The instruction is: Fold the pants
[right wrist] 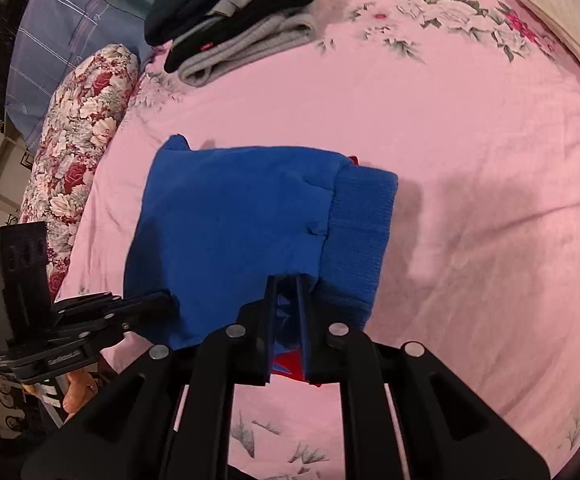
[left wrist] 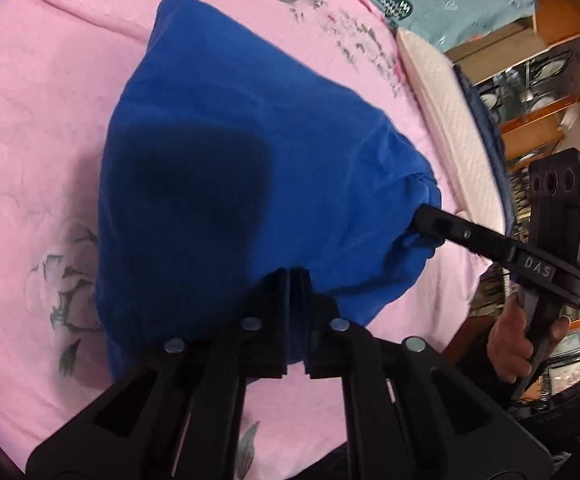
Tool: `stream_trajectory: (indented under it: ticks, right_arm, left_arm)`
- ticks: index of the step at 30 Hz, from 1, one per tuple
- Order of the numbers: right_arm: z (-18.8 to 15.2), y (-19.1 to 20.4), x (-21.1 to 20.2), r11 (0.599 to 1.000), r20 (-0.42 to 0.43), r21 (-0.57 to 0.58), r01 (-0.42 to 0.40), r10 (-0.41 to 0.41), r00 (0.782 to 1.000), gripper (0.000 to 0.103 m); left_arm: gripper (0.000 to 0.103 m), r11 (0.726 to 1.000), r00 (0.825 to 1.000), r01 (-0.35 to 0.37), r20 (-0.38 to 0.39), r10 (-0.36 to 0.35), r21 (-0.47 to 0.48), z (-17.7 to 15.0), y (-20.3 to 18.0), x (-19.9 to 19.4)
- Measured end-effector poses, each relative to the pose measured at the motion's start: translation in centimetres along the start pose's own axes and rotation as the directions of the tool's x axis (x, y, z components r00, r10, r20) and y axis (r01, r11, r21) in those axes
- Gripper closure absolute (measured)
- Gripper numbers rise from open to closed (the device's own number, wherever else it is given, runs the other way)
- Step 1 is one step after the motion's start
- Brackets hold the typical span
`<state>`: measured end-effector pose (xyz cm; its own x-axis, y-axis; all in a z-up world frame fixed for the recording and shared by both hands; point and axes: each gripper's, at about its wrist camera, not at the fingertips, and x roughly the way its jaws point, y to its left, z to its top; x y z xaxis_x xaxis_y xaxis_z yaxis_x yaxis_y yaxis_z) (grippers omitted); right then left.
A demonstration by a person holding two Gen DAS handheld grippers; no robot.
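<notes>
We see the left gripper (left wrist: 295, 280) pressed together on the near edge of the blue pants (left wrist: 226, 168), and the right gripper (right wrist: 288, 292) pinching the same edge beside the ribbed waistband (right wrist: 359, 236) (red lining shows between its fingers). One pair of pants, two grippers. The pants hang lifted over the pink bed (right wrist: 469, 140), folded bulk extending away from both grippers.

One pair of blue pants (right wrist: 242, 216), with one ribbed cuff (right wrist: 357, 240) showing. Two tools: the left tool (left wrist: 295, 280) and the right tool (right wrist: 288, 284). One pink floral bedsheet (right wrist: 469, 140). One stack of folded dark and grey clothes (right wrist: 234, 12). One floral bolster (right wrist: 78, 136). One blue striped pillow (right wrist: 58, 36). One cream quilted pad (left wrist: 445, 120).
</notes>
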<state>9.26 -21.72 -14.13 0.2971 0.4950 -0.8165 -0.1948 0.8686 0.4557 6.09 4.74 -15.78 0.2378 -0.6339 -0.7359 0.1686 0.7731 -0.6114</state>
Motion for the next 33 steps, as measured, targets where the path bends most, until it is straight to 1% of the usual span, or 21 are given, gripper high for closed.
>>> stream_trajectory:
  ticks: [3, 4, 6, 8, 10, 11, 13, 14, 17, 18, 19, 20, 24, 26, 27, 28, 29, 30, 31, 32, 33]
  right_arm:
    - [1.6, 2.9, -1.7, 0.996, 0.036, -0.088, -0.02, 0.023, 0.999, 0.092]
    - [2.4, 4.4, -2.2, 0.991, 0.054, -0.13, -0.033, 0.041, 0.998, 0.092]
    - [4.8, 7.9, -2.1, 0.97, 0.059, -0.231, -0.08, 0.096, 0.994, 0.084]
    - [7.3, 10.5, 0.1, 0.952, 0.0, -0.283, -0.119, 0.124, 0.992, 0.082]
    - [10.0, 12.5, 4.4, 0.943, -0.117, -0.296, -0.149, 0.12, 0.986, 0.082]
    - [10.8, 12.8, 6.2, 0.946, -0.142, -0.296, -0.131, 0.092, 0.986, 0.082]
    - [12.3, 13.3, 9.5, 0.956, -0.144, -0.293, -0.026, -0.017, 0.989, 0.082]
    - [12.6, 13.4, 10.8, 0.955, -0.153, -0.297, -0.005, -0.042, 0.987, 0.082]
    - [12.8, 13.0, 14.0, 0.951, -0.172, -0.297, 0.083, -0.139, 0.975, 0.082]
    - [12.6, 12.6, 15.3, 0.952, -0.201, -0.289, 0.097, -0.159, 0.967, 0.082]
    - [12.5, 12.2, 16.2, 0.954, -0.222, -0.286, 0.092, -0.16, 0.962, 0.081]
    - [12.3, 12.1, 16.2, 0.951, -0.195, -0.295, 0.095, -0.157, 0.968, 0.082]
    - [12.3, 12.2, 15.3, 0.95, -0.202, -0.298, 0.096, -0.161, 0.966, 0.082]
    - [12.6, 12.4, 13.8, 0.96, -0.201, -0.274, 0.053, -0.111, 0.973, 0.081]
    - [12.7, 12.7, 12.4, 0.964, -0.185, -0.263, 0.023, -0.073, 0.98, 0.081]
    - [12.8, 12.8, 10.8, 0.966, -0.16, -0.258, -0.004, -0.038, 0.986, 0.072]
    - [12.8, 12.8, 8.5, 0.967, -0.114, -0.254, -0.029, 0.0, 0.993, 0.049]
    - [12.6, 12.6, 6.1, 0.967, -0.054, -0.25, -0.047, 0.035, 0.998, 0.041]
    - [12.1, 12.0, 3.9, 0.968, 0.004, -0.246, -0.049, 0.051, 0.999, 0.028]
    - [11.4, 11.2, 1.9, 0.97, 0.05, -0.238, -0.043, 0.057, 0.997, 0.015]
    - [10.4, 10.3, 0.3, 0.973, 0.087, -0.229, -0.038, 0.059, 0.994, 0.009]
  left_arm:
    - [0.096, 0.997, 0.997, -0.055, 0.051, 0.053, 0.049, -0.4, -0.9, -1.6]
    - [0.096, 0.997, 0.997, -0.055, 0.056, 0.052, 0.05, -0.5, -1.0, -1.9]
    - [0.096, 0.997, 0.997, -0.052, 0.057, 0.049, 0.049, -0.6, -1.2, -2.3]
    - [0.096, 0.997, 0.997, -0.06, 0.059, 0.057, 0.049, -0.5, -1.6, -2.3]
    - [0.096, 0.996, 0.996, -0.071, 0.054, 0.068, 0.053, -0.7, -1.8, -2.1]
    - [0.096, 0.995, 0.996, -0.081, 0.049, 0.078, 0.057, -0.7, -1.9, -2.0]
    - [0.096, 0.991, 0.993, -0.115, 0.035, 0.113, 0.064, -0.7, -2.0, -1.3]
    - [0.096, 0.99, 0.992, -0.123, 0.028, 0.121, 0.065, -0.5, -2.1, -0.8]
    - [0.096, 0.988, 0.99, -0.138, 0.014, 0.137, 0.067, -0.2, -1.9, -0.1]
    - [0.096, 0.988, 0.99, -0.139, 0.011, 0.139, 0.068, -0.1, -1.9, 0.1]
    - [0.096, 0.988, 0.99, -0.139, 0.008, 0.139, 0.069, -0.1, -1.9, 0.2]
    - [0.096, 0.988, 0.99, -0.139, 0.006, 0.139, 0.068, 0.0, -1.8, 0.3]
    - [0.096, 0.987, 0.99, -0.141, 0.001, 0.142, 0.071, 0.0, -1.8, 0.4]
    - [0.096, 0.985, 0.988, -0.152, 0.012, 0.152, 0.081, 0.1, -2.1, 0.2]
    - [0.093, 0.983, 0.987, -0.157, 0.021, 0.156, 0.09, 0.1, -2.3, 0.1]
    - [0.079, 0.982, 0.987, -0.161, 0.037, 0.158, 0.099, -0.1, -2.6, -0.3]
    - [0.052, 0.981, 0.986, -0.16, 0.06, 0.154, 0.106, -0.1, -2.7, -0.9]
    - [0.04, 0.983, 0.986, -0.144, 0.098, 0.133, 0.112, -0.1, -2.8, -1.9]
    - [0.021, 0.986, 0.984, -0.131, 0.139, 0.116, 0.106, 0.0, -2.5, -3.1]
    - [0.017, 0.988, 0.977, -0.125, 0.182, 0.106, 0.093, 0.0, -2.1, -4.3]
    - [0.017, 0.991, 0.97, -0.113, 0.223, 0.096, 0.067, 0.1, -1.2, -5.6]
